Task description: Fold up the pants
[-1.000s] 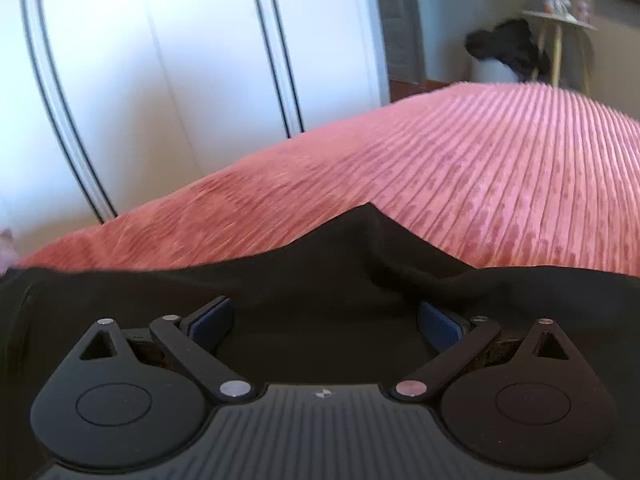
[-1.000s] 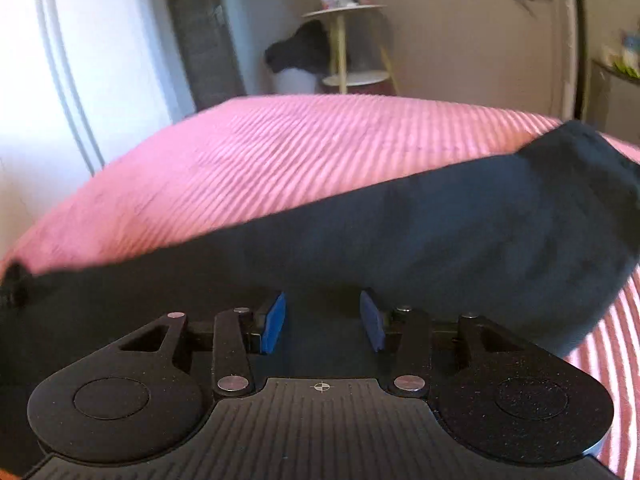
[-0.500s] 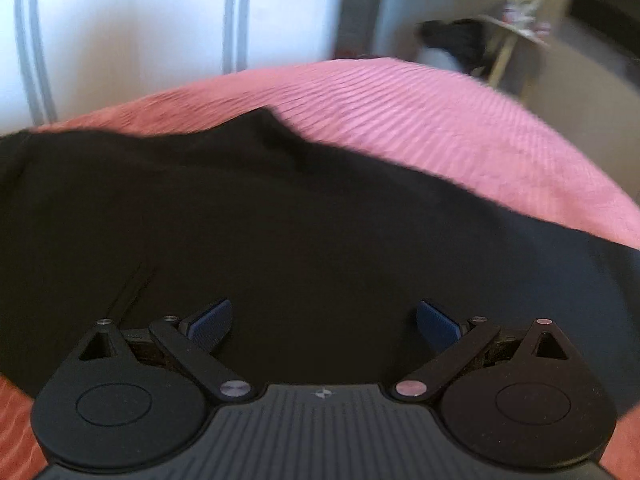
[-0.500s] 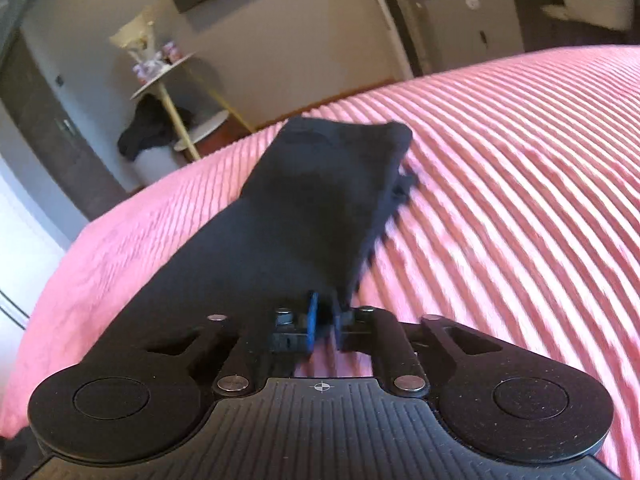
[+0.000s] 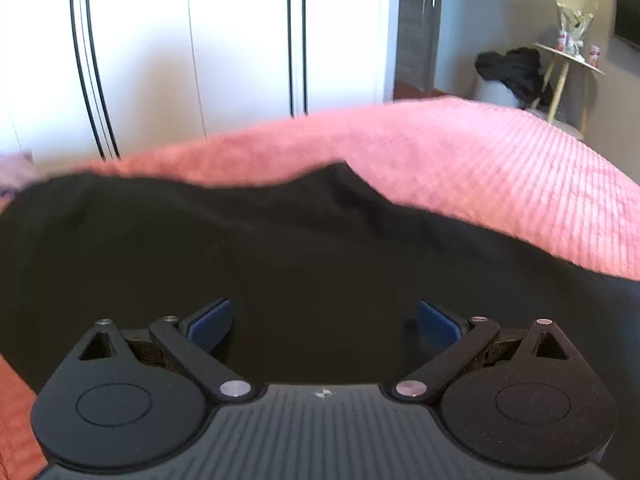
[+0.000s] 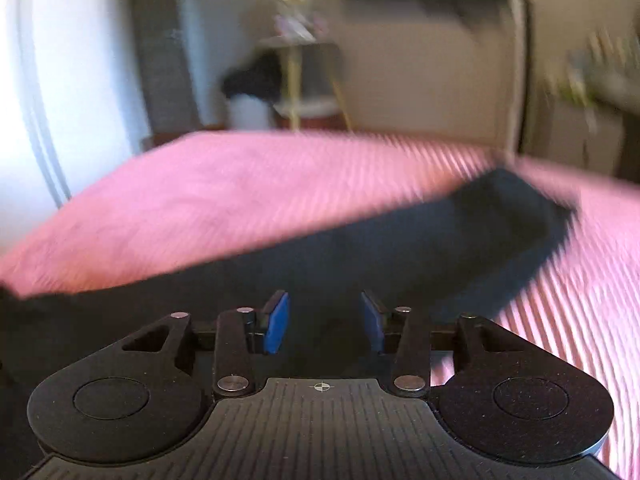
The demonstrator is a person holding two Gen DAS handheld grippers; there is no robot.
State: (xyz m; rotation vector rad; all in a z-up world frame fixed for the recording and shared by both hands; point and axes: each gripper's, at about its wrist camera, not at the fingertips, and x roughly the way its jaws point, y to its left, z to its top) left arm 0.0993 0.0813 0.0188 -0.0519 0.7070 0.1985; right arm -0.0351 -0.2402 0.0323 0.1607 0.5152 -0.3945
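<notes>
Left gripper (image 5: 324,320): your fingers are spread wide, blue pads (image 5: 210,318) far apart, gripping nothing; black cloth lies under and ahead of them.
Right gripper (image 6: 325,320): your fingers stand parted, gap between the blue pads (image 6: 277,322), nothing pinched; the view is smeared by motion blur.
Pants (image 5: 280,264): black, lying on the bed; in your left view they fill the lower half, with a small peak in the far edge at 12 o'clock. In your right view one leg (image 6: 480,236) runs from the fingers out toward 2 o'clock, its end lying flat on the cover.
Bed cover (image 5: 480,168): pink ribbed fabric, showing beyond the pants from 10 to 3 o'clock in the left view, and at 4 o'clock beside your right gripper.
Wardrobe (image 5: 200,60): white doors with dark vertical seams, past the bed at 11 o'clock in the left view.
Side table (image 5: 568,68): round, pale legs, at 1 o'clock, small items on top too small to name.
Dark clothing heap (image 5: 512,70): draped over a pale bin just beside the table.
In the way: only the pants' own cloth lies between your fingers and the bed cover.
</notes>
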